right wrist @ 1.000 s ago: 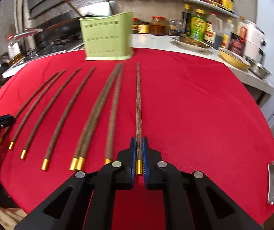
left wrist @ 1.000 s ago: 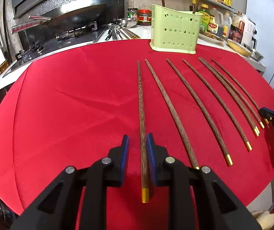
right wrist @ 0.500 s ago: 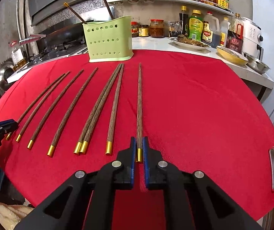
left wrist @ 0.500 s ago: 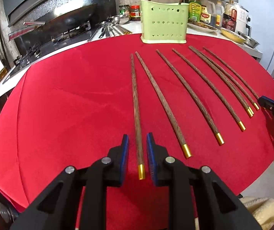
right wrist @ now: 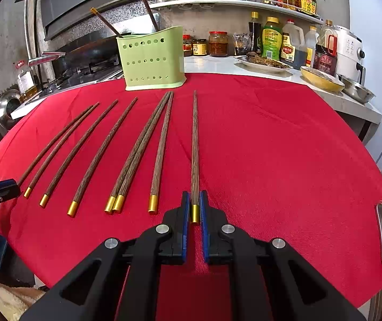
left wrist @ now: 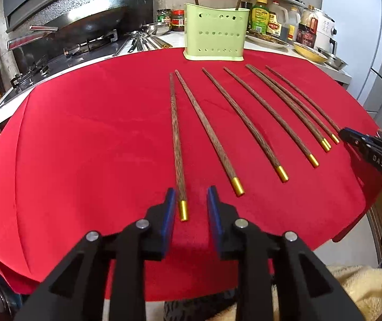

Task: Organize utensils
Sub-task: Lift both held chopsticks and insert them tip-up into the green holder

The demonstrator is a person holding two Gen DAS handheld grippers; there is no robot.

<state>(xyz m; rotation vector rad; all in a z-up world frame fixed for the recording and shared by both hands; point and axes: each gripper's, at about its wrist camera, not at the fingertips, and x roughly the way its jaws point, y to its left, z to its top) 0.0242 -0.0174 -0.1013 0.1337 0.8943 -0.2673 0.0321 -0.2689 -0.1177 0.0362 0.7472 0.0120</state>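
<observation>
A kitchen counter under a red cloth (left wrist: 84, 139), a green holder (left wrist: 215, 40) at its far edge. The left tongs (left wrist: 191, 203) have just been opening; their pads stand apart around the gold cap of the leftmost chopstick (left wrist: 176, 139), no longer pinching it, so it seems to be laid down on the cloth. The right tongs (right wrist: 194, 208) are clamped on the rightmost chopstick (right wrist: 195, 147) at its gold cap. All the chopsticks lie in a row, long axes running away toward the holder, thin tips far, caps near.
</observation>
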